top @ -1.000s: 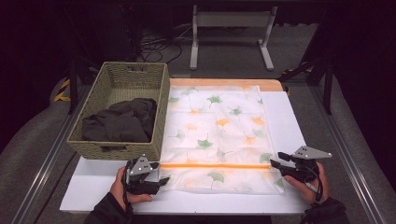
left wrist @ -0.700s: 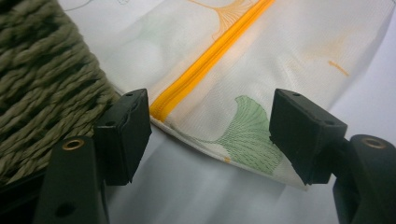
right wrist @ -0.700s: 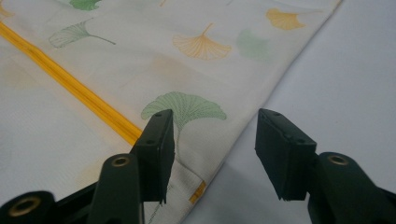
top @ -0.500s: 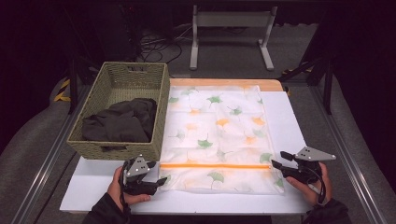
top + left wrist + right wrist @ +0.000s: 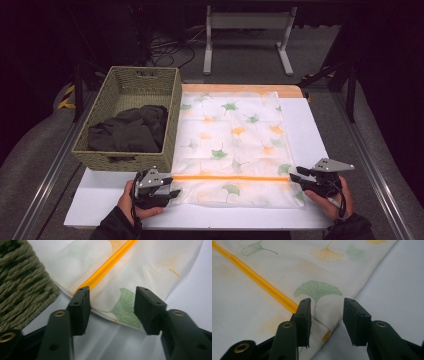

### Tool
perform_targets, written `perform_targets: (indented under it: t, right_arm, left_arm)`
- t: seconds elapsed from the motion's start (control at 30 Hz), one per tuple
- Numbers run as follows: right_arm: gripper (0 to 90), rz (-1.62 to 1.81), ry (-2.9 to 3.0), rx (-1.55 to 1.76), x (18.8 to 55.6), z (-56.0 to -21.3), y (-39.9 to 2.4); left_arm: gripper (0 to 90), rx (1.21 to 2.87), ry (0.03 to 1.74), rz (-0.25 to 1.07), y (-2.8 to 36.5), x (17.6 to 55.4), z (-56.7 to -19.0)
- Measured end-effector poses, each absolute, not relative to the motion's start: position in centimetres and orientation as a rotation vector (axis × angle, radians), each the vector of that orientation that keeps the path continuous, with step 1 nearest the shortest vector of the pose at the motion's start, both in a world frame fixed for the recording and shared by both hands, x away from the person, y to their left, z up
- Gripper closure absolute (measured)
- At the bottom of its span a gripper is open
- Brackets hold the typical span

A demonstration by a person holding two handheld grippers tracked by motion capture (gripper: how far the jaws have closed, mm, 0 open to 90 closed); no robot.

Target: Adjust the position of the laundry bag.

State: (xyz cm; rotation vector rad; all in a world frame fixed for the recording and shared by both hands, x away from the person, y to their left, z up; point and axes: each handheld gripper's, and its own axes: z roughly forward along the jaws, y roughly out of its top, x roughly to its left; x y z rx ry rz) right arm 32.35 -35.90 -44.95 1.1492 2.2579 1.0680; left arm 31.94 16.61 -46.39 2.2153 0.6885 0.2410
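Both grippers' jaws had just been closing on the bag (image 5: 232,145), which lay flat by the counter's near edge. The left gripper (image 5: 111,311) and right gripper (image 5: 327,320) straddled its side edges, released, probably about to pinch.

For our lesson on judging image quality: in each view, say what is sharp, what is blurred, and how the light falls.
High view: white board bright, surroundings dark, mesh bag soft. Left gripper view: zipper fairly sharp, wicker basket blurred. Right gripper view: green leaf print sharp, near bag edge blurred.
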Motion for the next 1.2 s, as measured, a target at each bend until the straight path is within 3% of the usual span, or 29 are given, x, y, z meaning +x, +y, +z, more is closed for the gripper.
perform_targets:
  t: [0.27, 0.43, 0.5, 0.7, 1.03, 1.2]
  right_arm:
    - [64.2, 1.082, 2.262, 1.176, 32.4, -44.8, -36.2]
    - [62.5, 1.083, 2.286, 1.224, 32.6, -45.2, -36.3]
    - [58.0, 1.079, 2.303, 1.238, 32.5, -45.2, -36.3]
    - [58.5, 1.080, 2.344, 1.221, 31.6, -45.2, -36.1]
    - [82.0, 1.066, 2.398, 1.170, 30.8, -45.1, -35.2]
    - [84.0, 1.122, 2.422, 1.182, 30.6, -44.9, -35.3]
  left_arm:
    - [71.9, 2.253, 0.713, 0.258, 16.6, 32.4, -46.4]
    - [88.4, 2.265, 0.713, 0.244, 16.7, 32.6, -46.3]
    - [88.8, 2.266, 0.713, 0.246, 16.7, 32.5, -46.3]
    - [89.1, 2.269, 0.695, 0.230, 17.2, 32.2, -46.3]
    - [88.9, 2.277, 0.675, 0.239, 17.4, 31.7, -46.3]
    - [88.5, 2.280, 0.670, 0.273, 17.4, 31.6, -46.1]
